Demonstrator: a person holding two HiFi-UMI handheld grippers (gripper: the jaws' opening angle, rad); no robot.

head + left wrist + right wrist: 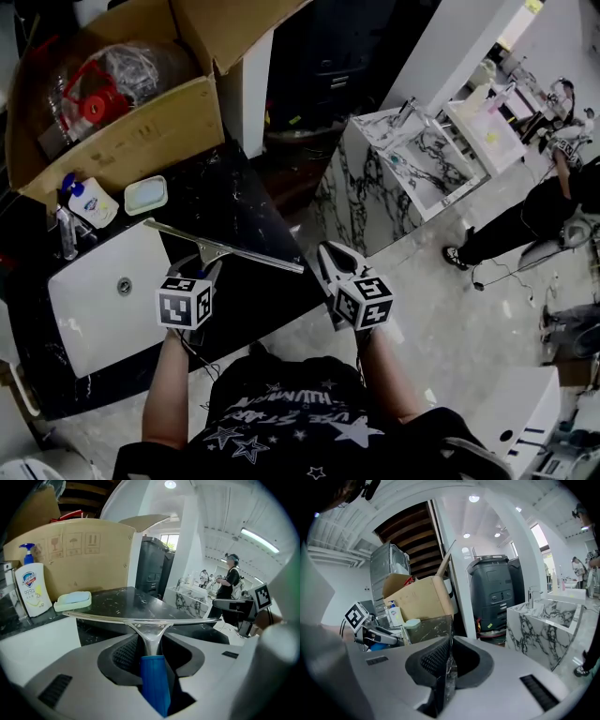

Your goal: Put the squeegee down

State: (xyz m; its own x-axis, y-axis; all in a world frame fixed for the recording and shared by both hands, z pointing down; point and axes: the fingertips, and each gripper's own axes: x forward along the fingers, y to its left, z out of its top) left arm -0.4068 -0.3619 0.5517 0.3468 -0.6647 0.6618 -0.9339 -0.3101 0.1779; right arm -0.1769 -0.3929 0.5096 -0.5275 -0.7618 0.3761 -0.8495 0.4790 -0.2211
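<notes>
The squeegee [225, 248] has a long metal blade and a blue handle [154, 681]. My left gripper [208, 269] is shut on that handle. It holds the blade [140, 617] crosswise, just above the black marble counter [239, 202] near its front edge and to the right of the white sink [103, 309]. I cannot tell whether the blade touches the counter. My right gripper [331, 255] hovers off the counter's right corner. In the right gripper view its jaws stand together at the tips, with nothing held [449, 641].
A hand-soap bottle [89, 200] and a soap dish [145, 194] stand at the counter's back. Behind them is an open cardboard box [122, 141]. A white marble vanity [412, 164] stands to the right across the floor. A person [525, 220] stands at the far right.
</notes>
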